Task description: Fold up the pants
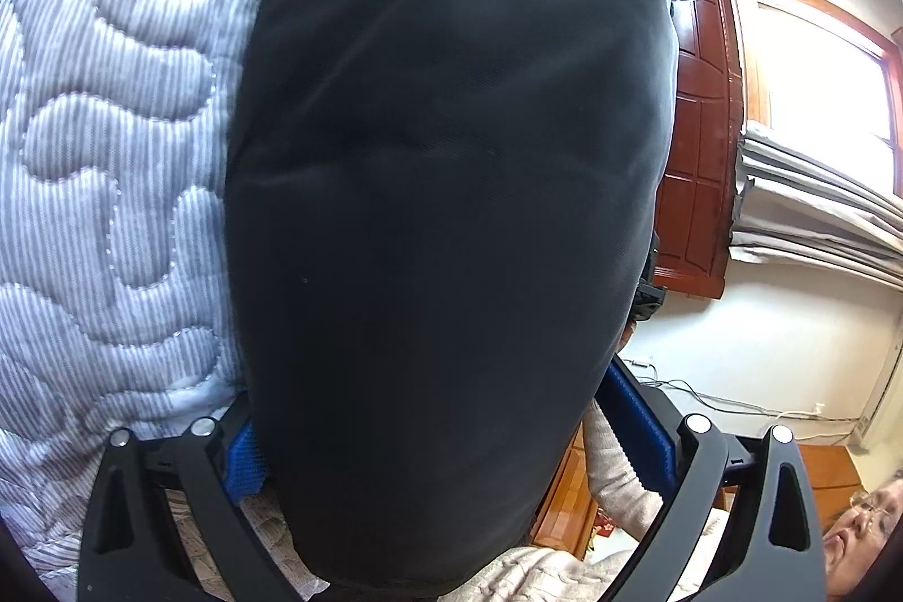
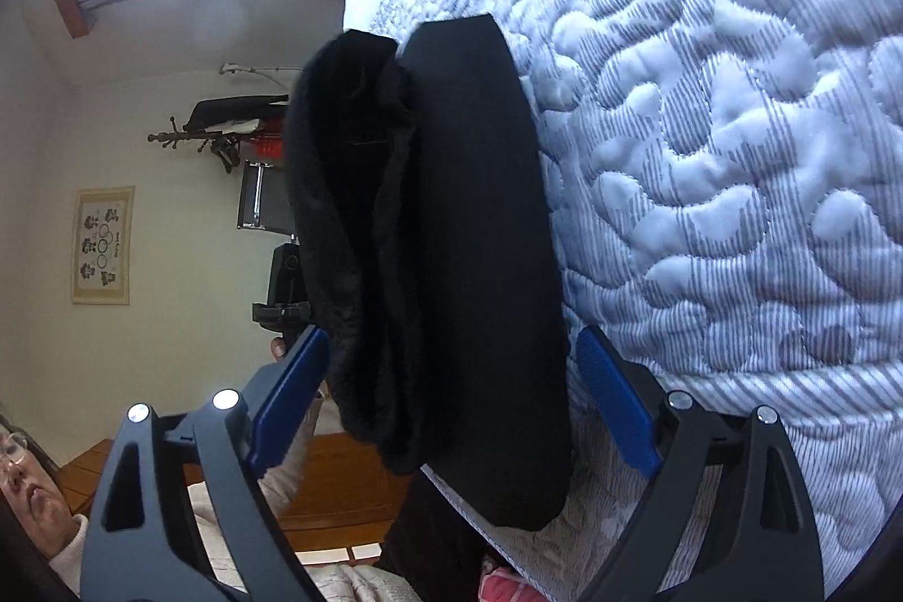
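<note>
Presently the folded black pants (image 2: 451, 263) lie at the edge of the bed's quilted cover (image 2: 733, 150). Right gripper (image 2: 451, 399) stands wide, pads clear of the fabric. Left gripper (image 1: 446, 433) straddles the pants (image 1: 451, 179), which block its view; contact cannot be told.

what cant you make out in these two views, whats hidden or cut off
- Left wrist view: the black pants fill the frame, hiding the left gripper pad tips and any grip.
- Left wrist view: most of the quilted bed cover lies behind the cloth.
- Right wrist view: the pants' lower end hides the bed edge.
- Right wrist view: the wall picture is too small to read.
</note>
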A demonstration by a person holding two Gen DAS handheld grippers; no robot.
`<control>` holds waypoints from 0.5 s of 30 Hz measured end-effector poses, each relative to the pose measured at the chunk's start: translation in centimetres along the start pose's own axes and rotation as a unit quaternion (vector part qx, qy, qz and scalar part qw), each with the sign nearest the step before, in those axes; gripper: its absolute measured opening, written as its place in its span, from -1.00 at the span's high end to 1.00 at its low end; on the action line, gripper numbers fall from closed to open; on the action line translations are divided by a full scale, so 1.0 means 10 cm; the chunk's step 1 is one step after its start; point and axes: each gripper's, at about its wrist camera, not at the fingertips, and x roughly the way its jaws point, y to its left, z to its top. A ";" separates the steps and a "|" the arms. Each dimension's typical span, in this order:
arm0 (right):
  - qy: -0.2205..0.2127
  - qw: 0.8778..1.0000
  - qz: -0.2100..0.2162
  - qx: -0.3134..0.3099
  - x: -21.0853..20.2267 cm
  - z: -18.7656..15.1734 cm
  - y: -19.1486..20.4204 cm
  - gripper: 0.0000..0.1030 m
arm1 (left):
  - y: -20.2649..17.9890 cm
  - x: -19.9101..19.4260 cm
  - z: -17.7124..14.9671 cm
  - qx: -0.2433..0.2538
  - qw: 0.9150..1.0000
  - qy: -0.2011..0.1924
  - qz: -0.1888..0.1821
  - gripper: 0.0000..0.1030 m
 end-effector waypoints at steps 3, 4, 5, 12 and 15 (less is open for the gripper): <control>0.008 1.000 0.013 -0.007 0.01 0.04 0.00 -0.74 | -0.04 0.05 0.00 0.002 1.000 0.001 0.003 -0.93; 0.012 1.000 0.015 -0.009 0.00 0.04 0.01 -0.74 | -0.04 0.06 0.00 0.001 1.000 0.003 0.001 -0.93; 0.016 1.000 0.016 -0.011 0.02 0.05 0.02 -0.74 | -0.03 0.07 0.01 0.000 1.000 0.005 0.001 -0.93; 0.044 0.999 -0.005 -0.016 0.15 0.11 0.09 -0.79 | -0.09 0.15 0.08 -0.016 1.000 0.009 0.003 -0.93; 0.048 0.998 -0.019 -0.020 0.14 0.10 0.12 -0.79 | -0.11 0.18 0.09 -0.021 1.000 0.005 0.002 -0.92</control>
